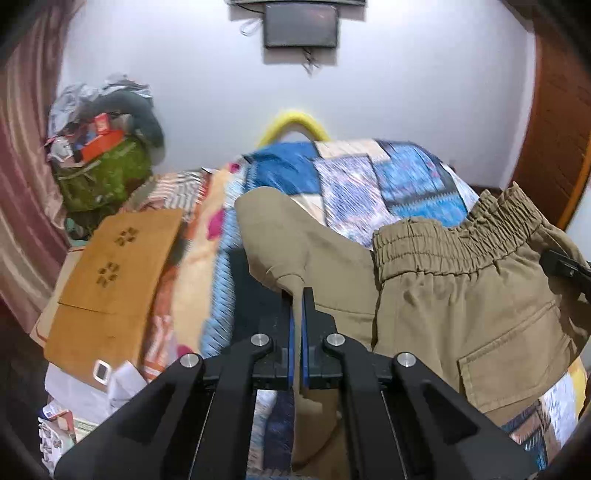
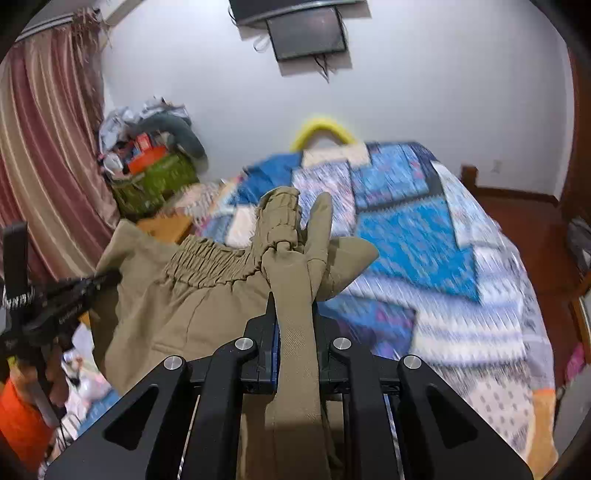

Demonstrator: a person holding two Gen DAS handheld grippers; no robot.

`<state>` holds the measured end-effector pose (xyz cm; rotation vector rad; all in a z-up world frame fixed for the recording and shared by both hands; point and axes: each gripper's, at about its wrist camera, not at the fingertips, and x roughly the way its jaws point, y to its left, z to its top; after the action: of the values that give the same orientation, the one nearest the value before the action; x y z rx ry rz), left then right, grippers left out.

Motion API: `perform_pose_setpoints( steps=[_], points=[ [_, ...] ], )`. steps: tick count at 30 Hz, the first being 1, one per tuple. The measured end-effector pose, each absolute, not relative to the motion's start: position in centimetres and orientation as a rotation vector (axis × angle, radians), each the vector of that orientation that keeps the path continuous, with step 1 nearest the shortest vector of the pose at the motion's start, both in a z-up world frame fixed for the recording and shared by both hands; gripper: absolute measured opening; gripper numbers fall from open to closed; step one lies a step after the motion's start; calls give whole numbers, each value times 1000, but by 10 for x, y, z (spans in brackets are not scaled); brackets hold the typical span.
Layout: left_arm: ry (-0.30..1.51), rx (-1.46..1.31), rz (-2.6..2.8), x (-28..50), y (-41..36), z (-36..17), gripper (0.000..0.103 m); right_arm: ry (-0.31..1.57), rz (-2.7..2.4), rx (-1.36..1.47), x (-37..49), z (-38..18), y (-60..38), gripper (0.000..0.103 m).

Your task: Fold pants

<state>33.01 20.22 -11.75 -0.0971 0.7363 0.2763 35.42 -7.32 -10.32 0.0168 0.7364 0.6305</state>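
No lettering can be read anywhere; faint white print on the black left gripper (image 2: 70, 314), just beside the khaki pants (image 2: 177, 295), is too blurred.

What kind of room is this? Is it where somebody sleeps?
Most likely a bedroom. A bed with a blue patchwork quilt fills the middle, a striped curtain hangs along one side, and a small screen is mounted on the white wall.

Even indoor light fills both fisheye views, edges bowed and dark-cornered, the patchwork bedspread (image 2: 424, 236) smeared by motion blur.
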Motion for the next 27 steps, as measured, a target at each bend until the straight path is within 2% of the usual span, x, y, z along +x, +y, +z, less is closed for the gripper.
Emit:
perform_pose_setpoints(
  steps=[5, 11, 22, 25, 27],
  points=[
    [706, -108, 344, 340, 241, -110, 4, 705, 674, -16, 380, -96, -23, 10],
    [756, -189, 374, 367, 292, -141, 3, 696, 712, -92, 401, -116, 26, 10],
    [946, -199, 380, 428, 326, -262, 4, 953, 701, -140, 472, -214, 64, 10],
    [1086, -195, 365, 438, 332, -307, 7, 1068, 660, -142, 481, -245, 60, 11],
    [1121, -200, 353, 435, 335, -322, 12, 1070, 643, -144, 478, -251, 52, 15]
  ],
)
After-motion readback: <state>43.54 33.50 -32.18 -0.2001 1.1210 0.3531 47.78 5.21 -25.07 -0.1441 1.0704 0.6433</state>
